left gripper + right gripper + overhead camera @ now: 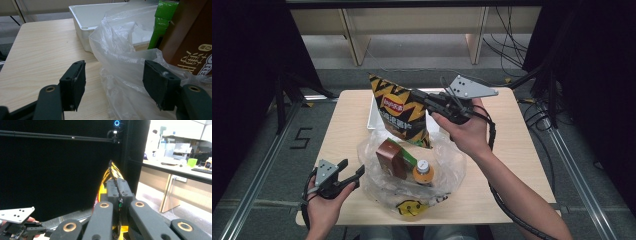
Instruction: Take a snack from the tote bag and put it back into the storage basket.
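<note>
My right tongs are clamped on the edge of the chip bag — jaws pinched together on it, seen edge-on in the right gripper view. The bag hangs in the air above the white bin and the clear plastic bag, long axis near vertical, tilted slightly: top corner up toward the far-left, bottom corner down over the plastic bag's mouth. Printed face toward the high camera.

My left tongs rest low at the near-left of the table, jaws apart — a fold of the plastic bag lies between them, pads not pressing it.

Inside the plastic bag: a brown box with a green packet beside it, and an orange drink bottle.
</note>
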Motion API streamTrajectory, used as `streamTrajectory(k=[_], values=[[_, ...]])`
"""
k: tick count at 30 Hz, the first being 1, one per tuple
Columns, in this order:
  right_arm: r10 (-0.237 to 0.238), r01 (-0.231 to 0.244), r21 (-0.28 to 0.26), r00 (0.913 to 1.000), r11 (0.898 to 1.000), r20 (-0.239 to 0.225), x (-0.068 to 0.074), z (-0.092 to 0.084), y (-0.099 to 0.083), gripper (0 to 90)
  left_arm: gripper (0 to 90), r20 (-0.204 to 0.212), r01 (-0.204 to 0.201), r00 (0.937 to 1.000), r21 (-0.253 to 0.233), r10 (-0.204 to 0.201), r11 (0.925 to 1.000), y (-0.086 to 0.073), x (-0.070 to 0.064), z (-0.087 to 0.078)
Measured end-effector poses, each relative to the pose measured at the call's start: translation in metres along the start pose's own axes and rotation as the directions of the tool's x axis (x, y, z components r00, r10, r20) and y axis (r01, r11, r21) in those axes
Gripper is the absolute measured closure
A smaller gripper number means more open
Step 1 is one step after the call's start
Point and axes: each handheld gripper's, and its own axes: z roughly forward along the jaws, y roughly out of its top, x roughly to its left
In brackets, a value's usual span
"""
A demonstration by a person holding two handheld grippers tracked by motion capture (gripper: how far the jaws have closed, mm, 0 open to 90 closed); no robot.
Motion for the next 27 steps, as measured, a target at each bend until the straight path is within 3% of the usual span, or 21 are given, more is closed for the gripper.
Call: streamTrajectory(k=[5,7,10,13,27], values=[[0.021,-0.021,0.002,0.9998,1.000,0.001,0.000,0.002,0.005,90.0,34.6,-0.003,0.000,1.0000,0.001,0.000,1.0000,0.000,0.000,-0.001],[-0.006,0.006,-0.011,1.0000,1.000,0.004,-0.003,0.003,0.007,90.0,34.6,-0.002,0.000,1.0000,0.001,0.000,1.0000,0.000,0.000,-0.001],[0.015,-0.015,-0.008,0.9999,1.000,0.005,-0.002,0.003,0.009,90.0,34.6,-0.002,0.000,1.0000,0.000,0.000,1.0000,0.000,0.000,-0.001],[-0.008,0.008,-0.014,0.9999,1.000,0.014,-0.007,0.005,0.013,90.0,34.6,-0.003,0.002,1.0000,0.001,-0.002,1.0000,0.000,0.000,-0.001],[0.014,-0.013,-0.025,0.9996,1.000,0.024,-0.014,0.013,0.024,90.0,34.7,-0.001,0.003,1.0000,0.002,-0.003,1.0000,0.000,0.001,-0.001]])
